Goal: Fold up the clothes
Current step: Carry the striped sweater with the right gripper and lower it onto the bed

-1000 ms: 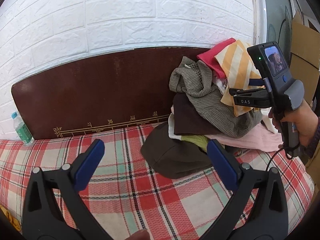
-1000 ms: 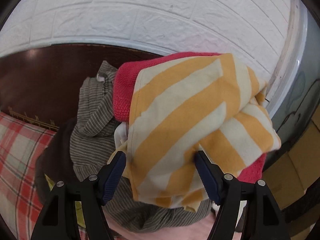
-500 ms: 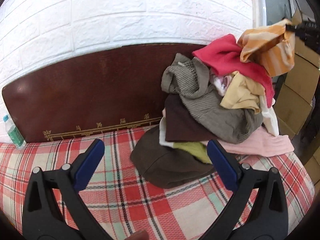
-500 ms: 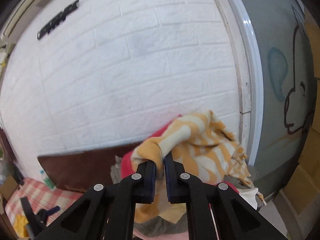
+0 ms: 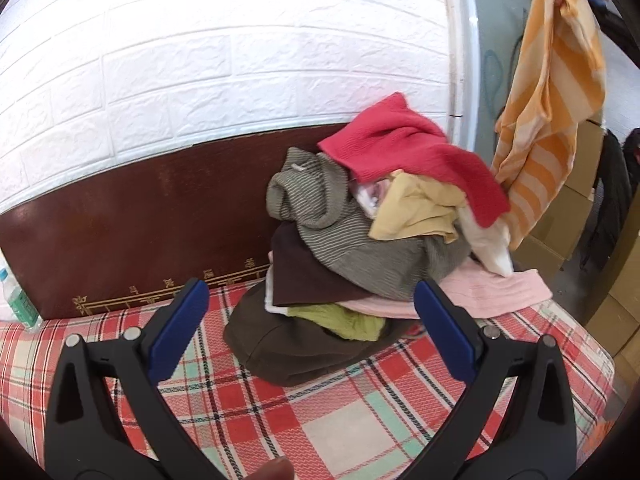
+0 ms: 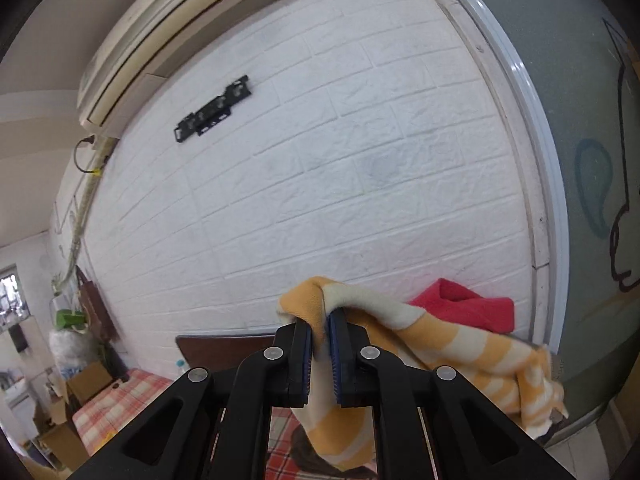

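Cloth (image 5: pixel 548 128), striped orange, is held high beside the pile (image 5: pixel 360 240), pinched in the right gripper (image 6: pixel 320 344). Left gripper (image 5: pixel 308 320) is spread empty over the bed (image 5: pixel 320 420). A free hanging corner should be caught before spreading.

Black plastic left gripper (image 5: pixel 310 308) and right gripper (image 6: pixel 320 334): blue pads (image 5: pixel 182 326), silver pivot screws (image 6: pixel 273 353).

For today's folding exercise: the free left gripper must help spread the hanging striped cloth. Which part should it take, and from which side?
Probably the low edge of the striped cloth, approached from the bed side: it hangs limp from the right gripper, clear beside the pile, and the left gripper is open.
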Available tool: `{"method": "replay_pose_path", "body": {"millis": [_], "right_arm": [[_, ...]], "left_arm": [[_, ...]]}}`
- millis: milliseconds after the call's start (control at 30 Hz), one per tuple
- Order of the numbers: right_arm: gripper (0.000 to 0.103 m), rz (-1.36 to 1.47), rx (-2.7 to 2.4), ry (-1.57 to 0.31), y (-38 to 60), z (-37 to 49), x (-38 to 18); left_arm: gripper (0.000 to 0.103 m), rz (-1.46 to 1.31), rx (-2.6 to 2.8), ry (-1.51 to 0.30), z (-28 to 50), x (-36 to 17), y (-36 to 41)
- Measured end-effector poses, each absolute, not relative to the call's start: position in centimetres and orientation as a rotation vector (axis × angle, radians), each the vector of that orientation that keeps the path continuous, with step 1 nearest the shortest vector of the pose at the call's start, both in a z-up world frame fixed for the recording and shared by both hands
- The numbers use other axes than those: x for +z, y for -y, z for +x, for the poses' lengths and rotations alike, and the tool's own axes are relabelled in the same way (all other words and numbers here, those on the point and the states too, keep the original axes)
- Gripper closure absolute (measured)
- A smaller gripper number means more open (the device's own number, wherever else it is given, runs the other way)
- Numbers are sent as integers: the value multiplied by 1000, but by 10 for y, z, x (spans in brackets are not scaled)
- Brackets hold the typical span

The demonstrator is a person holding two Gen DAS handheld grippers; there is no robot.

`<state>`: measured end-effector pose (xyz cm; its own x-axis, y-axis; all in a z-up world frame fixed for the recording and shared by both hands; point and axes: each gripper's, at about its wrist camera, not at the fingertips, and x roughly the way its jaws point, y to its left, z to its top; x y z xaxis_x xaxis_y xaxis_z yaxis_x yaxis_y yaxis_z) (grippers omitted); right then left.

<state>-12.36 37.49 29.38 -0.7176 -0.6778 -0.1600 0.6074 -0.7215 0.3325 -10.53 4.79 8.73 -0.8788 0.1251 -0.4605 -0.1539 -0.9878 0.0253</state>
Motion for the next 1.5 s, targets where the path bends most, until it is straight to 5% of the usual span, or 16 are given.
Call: {"method": "replay_pose_path", "body": {"millis": [333,700,833,967,1133,1367,1467,1500], "right_arm": [[96,211,-2043,279,-328,-22,332],[96,200,-1592,212,-212,76,314],[96,239,-1525,192,-169,90,299],[96,283,-1517,179,-143,94,288],[95,411,-1633,171,-125,62,258],[92,796,-1863,133,-111,-11,137],[83,889,-1953,85,-118,-17,93],[73,920,-1983,69,-120,-19,79]], "left_arm": [[0,-467,2551,26,-28,123,-34],[0,-322,2636,-176,98,139,79],[41,-339,2647,-205,134,142,117],[70,-372,2623,-193,152,145,139],[75,-457,2610,-138,149,133,162],[75,-810,2586,-49,102,51,168],[74,-962,2561,-9,82,15,170],[71,-1013,2552,5,75,3,171]]}}
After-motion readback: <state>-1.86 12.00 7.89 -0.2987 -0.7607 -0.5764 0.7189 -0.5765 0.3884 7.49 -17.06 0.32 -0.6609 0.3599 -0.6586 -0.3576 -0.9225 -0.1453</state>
